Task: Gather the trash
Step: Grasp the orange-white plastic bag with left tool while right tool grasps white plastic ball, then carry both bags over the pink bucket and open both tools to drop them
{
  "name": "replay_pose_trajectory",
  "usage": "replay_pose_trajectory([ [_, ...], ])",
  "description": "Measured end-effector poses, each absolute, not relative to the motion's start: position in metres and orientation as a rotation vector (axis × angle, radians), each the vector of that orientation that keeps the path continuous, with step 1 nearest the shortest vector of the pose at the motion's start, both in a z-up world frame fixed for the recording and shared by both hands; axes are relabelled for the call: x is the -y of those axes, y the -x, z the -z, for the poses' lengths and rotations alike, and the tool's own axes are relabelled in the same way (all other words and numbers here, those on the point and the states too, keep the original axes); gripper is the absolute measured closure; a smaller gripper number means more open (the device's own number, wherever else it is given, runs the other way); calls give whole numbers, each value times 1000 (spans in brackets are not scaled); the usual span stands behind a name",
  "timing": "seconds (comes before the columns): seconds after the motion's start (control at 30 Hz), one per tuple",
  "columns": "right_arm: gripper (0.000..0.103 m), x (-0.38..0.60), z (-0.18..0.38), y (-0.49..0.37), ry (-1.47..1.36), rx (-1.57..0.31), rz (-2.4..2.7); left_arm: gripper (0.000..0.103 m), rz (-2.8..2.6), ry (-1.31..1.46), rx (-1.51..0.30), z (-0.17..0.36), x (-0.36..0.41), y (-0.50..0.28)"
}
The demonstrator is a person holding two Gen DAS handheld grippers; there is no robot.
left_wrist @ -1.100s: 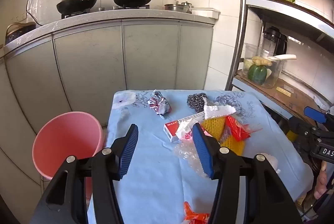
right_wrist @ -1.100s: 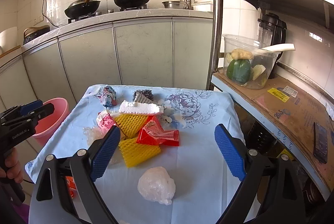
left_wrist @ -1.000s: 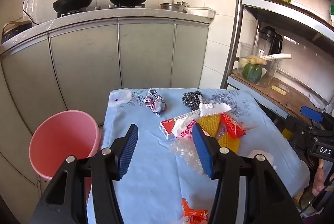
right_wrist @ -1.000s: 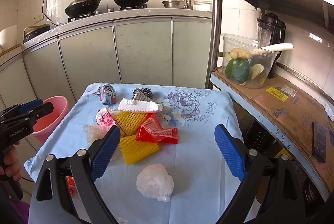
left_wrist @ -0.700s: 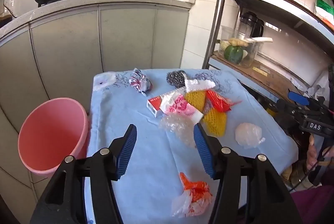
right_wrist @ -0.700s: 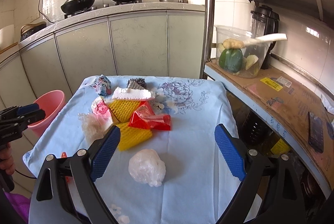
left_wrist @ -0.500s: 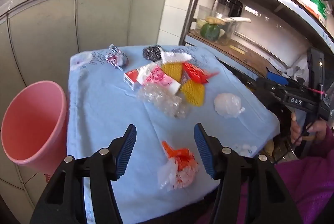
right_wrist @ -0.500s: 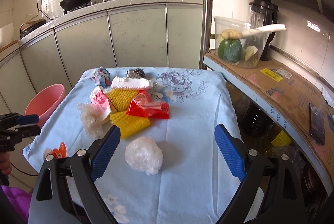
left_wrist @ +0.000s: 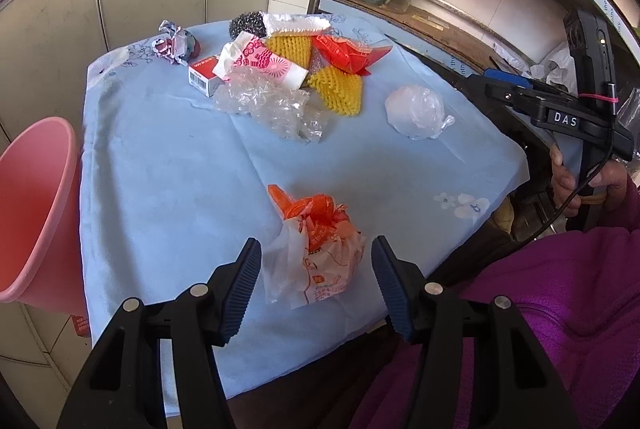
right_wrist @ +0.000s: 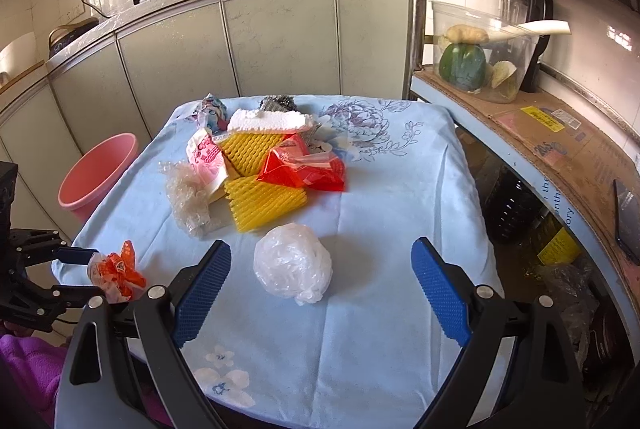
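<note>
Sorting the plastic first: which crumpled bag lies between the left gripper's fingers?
The orange-and-white bag, alone at the near table edge, between the open left gripper. The white bag lies farther off.

**Bright daylight, strong fisheye bending at the edges**

Both views are bright and sharp at the centre. Light falls from the right, so the crumpled white plastic ball [right_wrist: 293, 269] throws a soft shadow to its left on the pale blue flowered tablecloth [right_wrist: 392, 197]. Glare whitens the glossy white wall tiles [right_wrist: 600, 41] behind the shelf. Straight grey cabinet doors [right_wrist: 280, 41] bow outward, and black vignetting fills every corner. No motion blur shows.
</note>
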State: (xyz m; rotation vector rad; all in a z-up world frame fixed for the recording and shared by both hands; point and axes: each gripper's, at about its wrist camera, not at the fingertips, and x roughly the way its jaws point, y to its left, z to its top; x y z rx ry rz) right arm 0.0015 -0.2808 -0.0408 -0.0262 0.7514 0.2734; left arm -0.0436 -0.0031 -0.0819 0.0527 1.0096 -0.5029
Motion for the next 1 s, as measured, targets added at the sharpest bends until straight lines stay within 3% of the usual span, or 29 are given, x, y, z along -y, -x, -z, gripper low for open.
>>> replay_pose_trajectory([
  [0.2, 11, 276, 49, -7, 6, -805, -319, 61, 504, -28, -998, 83, -5, 42],
  [0.23, 11, 275, 51, -9, 3, -815, -330, 67, 508, -19, -990, 82, -6, 42],
  [0.63, 11, 261, 77, -32, 35, -923, -339, 69, 450, 33, -900, 68, -27, 42],
  [0.67, 14, 259, 79, -33, 39, -932, -344, 69, 444, 40, -897, 68, -29, 41],
  [0.73, 38, 256, 83, -36, 57, -950, -347, 69, 433, 47, -894, 67, -32, 39],
  [0.8, 52, 255, 89, -39, 51, -979, -353, 69, 424, 52, -887, 67, -35, 37],
  [1.0, 64, 251, 83, -40, 41, -947, -369, 69, 382, 90, -846, 62, -44, 36],
])
